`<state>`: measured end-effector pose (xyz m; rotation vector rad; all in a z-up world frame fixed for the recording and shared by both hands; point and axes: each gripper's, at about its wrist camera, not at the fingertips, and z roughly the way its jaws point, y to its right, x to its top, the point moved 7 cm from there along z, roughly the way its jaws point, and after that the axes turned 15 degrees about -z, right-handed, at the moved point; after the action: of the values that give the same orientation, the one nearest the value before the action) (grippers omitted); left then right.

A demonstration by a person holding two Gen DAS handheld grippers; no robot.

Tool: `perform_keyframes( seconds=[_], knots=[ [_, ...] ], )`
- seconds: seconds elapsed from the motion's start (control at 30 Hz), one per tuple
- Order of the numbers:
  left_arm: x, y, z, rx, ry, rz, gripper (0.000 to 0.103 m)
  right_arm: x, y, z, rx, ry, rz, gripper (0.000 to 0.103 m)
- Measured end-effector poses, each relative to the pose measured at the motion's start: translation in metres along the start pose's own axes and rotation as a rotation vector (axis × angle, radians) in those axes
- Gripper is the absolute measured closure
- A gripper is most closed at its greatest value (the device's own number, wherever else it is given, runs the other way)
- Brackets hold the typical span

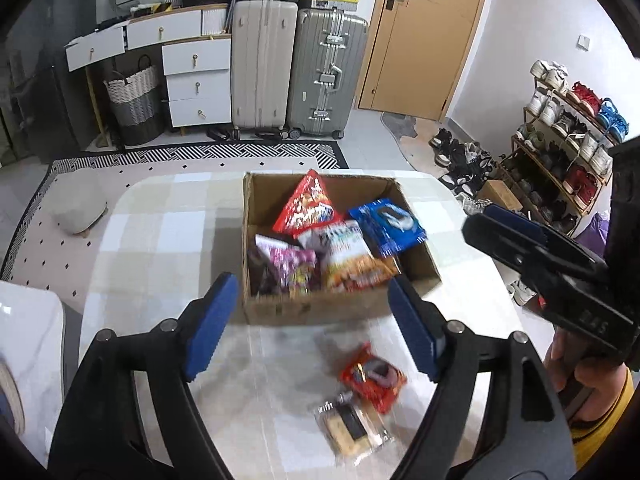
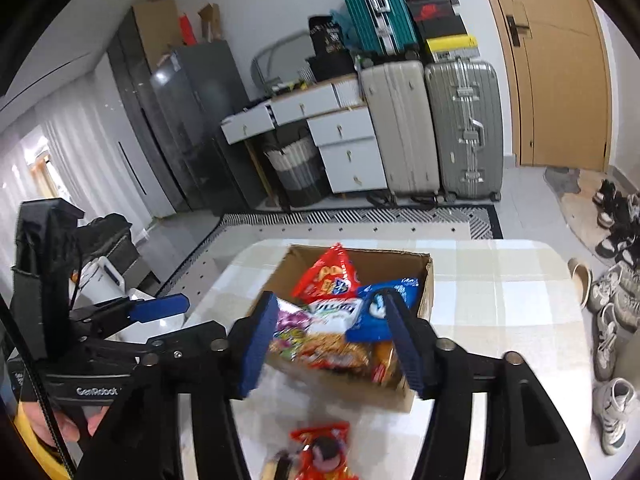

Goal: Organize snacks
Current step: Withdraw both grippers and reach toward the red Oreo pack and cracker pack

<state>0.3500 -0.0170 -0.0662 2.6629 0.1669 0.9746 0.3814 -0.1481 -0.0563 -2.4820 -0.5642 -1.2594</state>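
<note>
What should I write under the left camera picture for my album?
Open left gripper above brown cardboard box of snacks; red packet and clear-wrapped biscuit wait outside.

Open cardboard box (image 1: 280, 312) on table, holds several snack bags: red bag (image 1: 306, 204) upright at back, blue pack (image 1: 386, 222) leaning on right wall, purple bag (image 1: 290, 266), orange-white bag (image 1: 348, 260). Outside, just before box: red pack (image 1: 372, 376), touching clear cracker pack (image 1: 352, 426).
</note>
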Motion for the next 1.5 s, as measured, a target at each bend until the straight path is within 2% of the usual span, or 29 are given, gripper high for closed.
perform_keyframes(
  seconds=[0.07,0.2,0.3,0.47,0.57,0.67,0.77,0.83,1.07,1.5],
  knots=[
    [-0.014,-0.003,-0.017,0.007,0.020,0.000,0.024,-0.004,-0.011,-0.015,0.003,0.019,-0.013,0.031],
    [-0.049,-0.008,-0.047,0.029,0.055,0.013,0.022,-0.029,-0.037,-0.043,0.004,0.038,-0.061,0.031],
    [-0.075,-0.021,-0.065,0.090,0.087,-0.006,0.020,-0.049,-0.051,-0.068,-0.013,0.102,-0.058,0.031],
    [-0.107,-0.033,-0.086,0.073,0.077,-0.046,0.020,-0.082,-0.074,-0.093,0.002,0.130,-0.032,0.031],
    [-0.121,-0.038,-0.099,0.083,0.103,-0.054,0.018,-0.102,-0.085,-0.107,0.000,0.143,-0.002,0.019],
    [-0.137,-0.046,-0.110,0.073,0.118,-0.077,0.014,-0.119,-0.097,-0.115,-0.024,0.138,-0.023,0.018],
    [-0.150,-0.053,-0.117,0.074,0.135,-0.099,0.001,-0.133,-0.104,-0.116,-0.047,0.110,-0.046,0.017],
    [-0.158,-0.058,-0.120,0.077,0.156,-0.099,0.001,-0.144,-0.106,-0.117,-0.040,0.102,-0.029,0.017],
    [-0.176,-0.072,-0.080,0.066,0.074,-0.118,0.001,-0.166,-0.099,-0.096,-0.040,0.048,0.008,0.015],
    [-0.196,-0.086,0.019,0.088,-0.116,-0.106,0.001,-0.175,-0.063,0.007,0.010,-0.141,0.029,0.015]
  ],
)
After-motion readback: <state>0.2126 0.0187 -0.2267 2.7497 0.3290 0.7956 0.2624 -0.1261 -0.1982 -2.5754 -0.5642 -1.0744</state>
